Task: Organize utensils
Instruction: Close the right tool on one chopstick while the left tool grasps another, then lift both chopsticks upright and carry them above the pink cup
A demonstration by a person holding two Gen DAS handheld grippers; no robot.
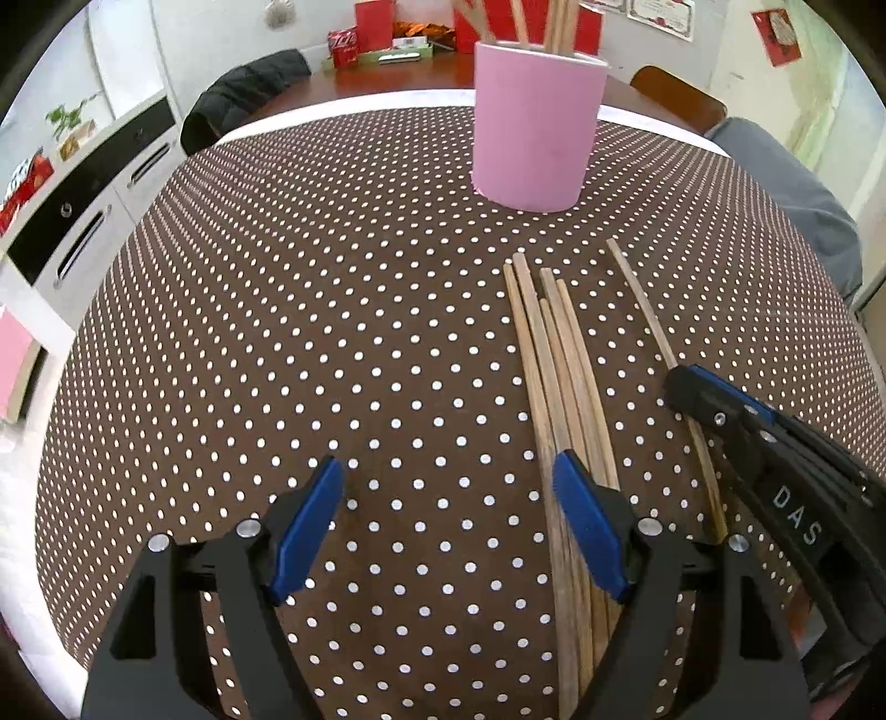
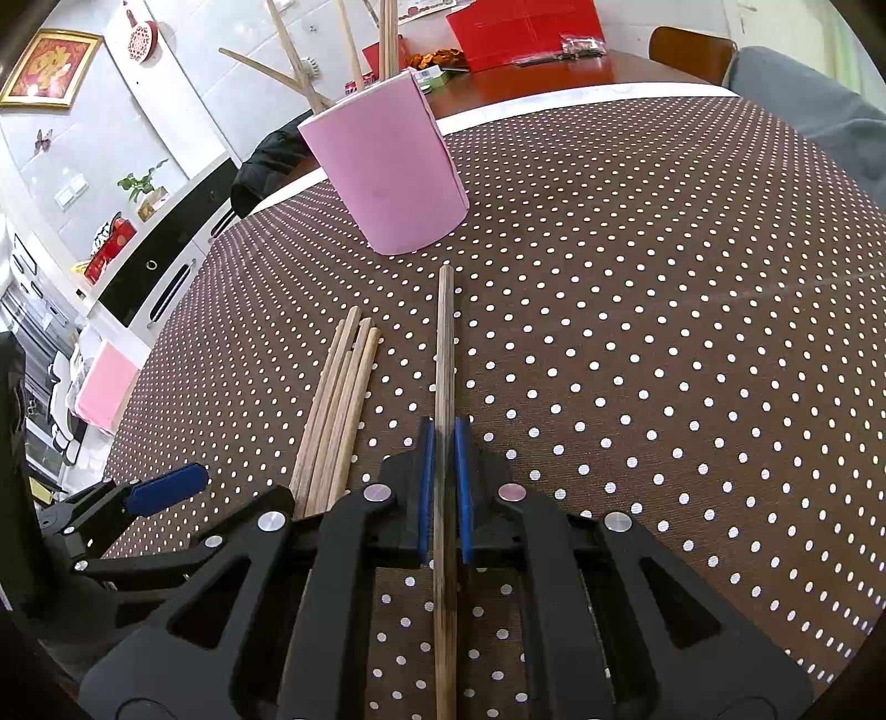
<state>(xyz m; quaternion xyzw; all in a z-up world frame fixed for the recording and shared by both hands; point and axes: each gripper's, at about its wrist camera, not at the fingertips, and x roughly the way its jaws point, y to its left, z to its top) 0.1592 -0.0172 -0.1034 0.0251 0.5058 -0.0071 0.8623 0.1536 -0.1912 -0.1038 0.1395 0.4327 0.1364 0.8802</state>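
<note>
Now your right gripper [image 2: 444, 487] has its fingers clamped on a single chopstick [image 2: 444, 343], its far tip near the pink holder [image 2: 387, 177] on the counter [image 2: 664, 332]. Lift it clear, tilt it upright, and lower it in among the sticks already standing. Your left gripper [image 1: 446, 531] hangs open over the loose bundle [image 1: 554, 376].

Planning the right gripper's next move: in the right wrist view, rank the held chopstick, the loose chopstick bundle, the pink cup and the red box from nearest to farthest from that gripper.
1. Held chopstick: clamped in the right gripper, pointing ahead.
2. Chopstick bundle: on the cloth, just left.
3. Pink cup: ahead, slightly left.
4. Red box: far table edge, behind the cup.
</note>
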